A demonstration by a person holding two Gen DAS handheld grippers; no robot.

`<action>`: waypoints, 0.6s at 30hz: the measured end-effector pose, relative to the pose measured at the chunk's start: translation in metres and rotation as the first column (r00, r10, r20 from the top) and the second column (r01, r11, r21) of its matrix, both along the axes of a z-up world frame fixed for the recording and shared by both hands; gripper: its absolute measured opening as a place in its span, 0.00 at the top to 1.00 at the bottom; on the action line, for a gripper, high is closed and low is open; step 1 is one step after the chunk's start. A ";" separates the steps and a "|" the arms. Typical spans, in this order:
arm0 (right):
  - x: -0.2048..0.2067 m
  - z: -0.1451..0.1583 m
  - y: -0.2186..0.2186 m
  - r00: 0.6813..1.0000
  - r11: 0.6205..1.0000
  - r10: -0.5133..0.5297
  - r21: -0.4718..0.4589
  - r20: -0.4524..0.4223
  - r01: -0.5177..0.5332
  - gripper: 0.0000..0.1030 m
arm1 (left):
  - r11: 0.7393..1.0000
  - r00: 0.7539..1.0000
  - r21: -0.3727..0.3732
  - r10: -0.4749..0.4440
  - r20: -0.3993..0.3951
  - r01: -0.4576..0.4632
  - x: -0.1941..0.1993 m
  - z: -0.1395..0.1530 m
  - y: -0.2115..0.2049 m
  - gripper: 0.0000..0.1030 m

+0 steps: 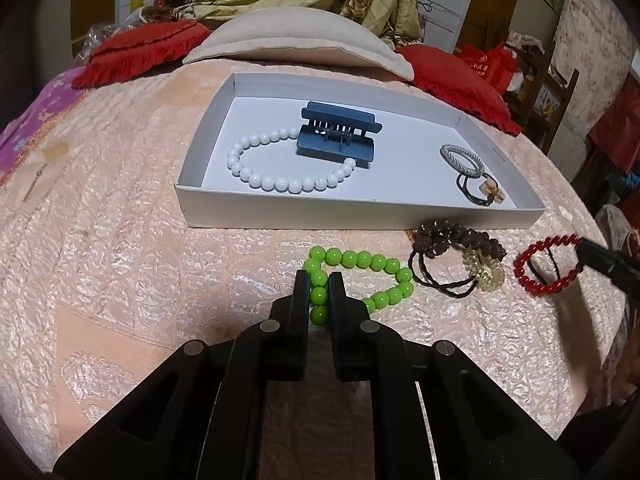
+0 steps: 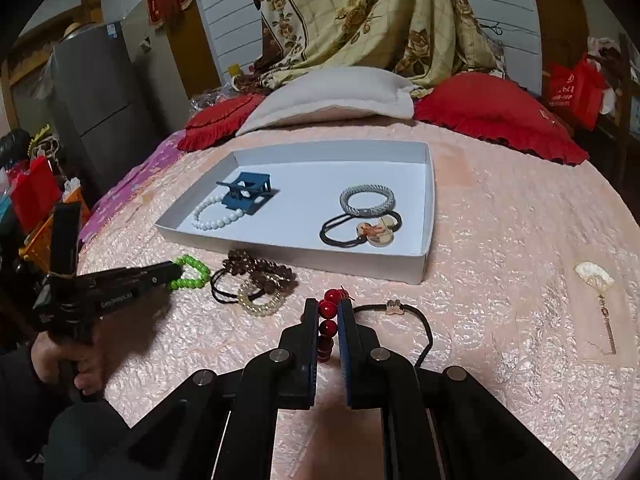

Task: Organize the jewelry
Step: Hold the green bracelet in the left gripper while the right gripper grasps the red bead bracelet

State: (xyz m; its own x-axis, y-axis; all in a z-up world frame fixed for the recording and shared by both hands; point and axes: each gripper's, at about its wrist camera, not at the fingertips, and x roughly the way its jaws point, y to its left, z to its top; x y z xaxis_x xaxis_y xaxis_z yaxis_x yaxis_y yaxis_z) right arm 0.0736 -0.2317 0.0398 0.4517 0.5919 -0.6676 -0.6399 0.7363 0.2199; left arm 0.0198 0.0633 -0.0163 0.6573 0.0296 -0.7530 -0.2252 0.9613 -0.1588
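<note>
Two grippers are each clamped on a bracelet over the pink bedspread (image 1: 120,240): left gripper (image 1: 319,280) pinches the green bracelet (image 1: 360,260), right gripper (image 2: 329,306) pinches the red bracelet (image 2: 327,320), both just in front of the white tray (image 2: 424,220).

White bracelet (image 1: 280,172) partly hidden behind blue clip (image 1: 338,136); bag (image 2: 572,88) lettering illegible.

Bed (image 2: 500,216) with pink quilted cover fills centre of both views. Directly on it: white shallow box (image 2: 424,270) at centre; beige pillow (image 2: 332,98) and two red cushions (image 2: 500,120) at upper edge; green bead bracelet (image 1: 360,260), brown bead bracelet (image 1: 460,240) tangled with hair ties below box; black hair tie (image 2: 424,320) at lower centre; shell-shaped pendant (image 2: 594,276) at right.
</note>
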 end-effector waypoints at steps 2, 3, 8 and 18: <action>-0.001 0.002 0.000 1.000 1.000 -0.004 0.008 0.007 0.003 0.92 | 1.000 1.000 0.020 -0.001 -0.005 0.001 0.000 0.000 -0.002 0.93; -0.002 0.004 -0.001 1.000 1.000 -0.007 0.015 0.010 0.006 0.92 | 1.000 1.000 0.029 -0.001 -0.008 0.001 0.001 0.000 -0.004 0.93; -0.007 0.007 0.001 1.000 1.000 -0.007 0.021 0.025 0.006 0.92 | 0.999 1.000 0.050 -0.001 -0.013 0.002 0.000 0.000 -0.006 0.93; -0.009 0.008 0.000 0.999 1.000 -0.019 0.013 0.038 0.019 0.92 | 0.999 1.000 0.045 0.000 -0.012 0.001 -0.001 0.000 -0.006 0.93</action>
State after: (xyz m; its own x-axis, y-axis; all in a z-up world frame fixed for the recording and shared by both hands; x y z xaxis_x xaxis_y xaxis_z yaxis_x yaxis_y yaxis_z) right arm 0.0648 -0.2315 0.0476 0.4883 0.5909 -0.6422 -0.6338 0.7460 0.2045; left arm 0.0192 0.0569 -0.0163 0.6481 0.0637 -0.7589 -0.2266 0.9675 -0.1123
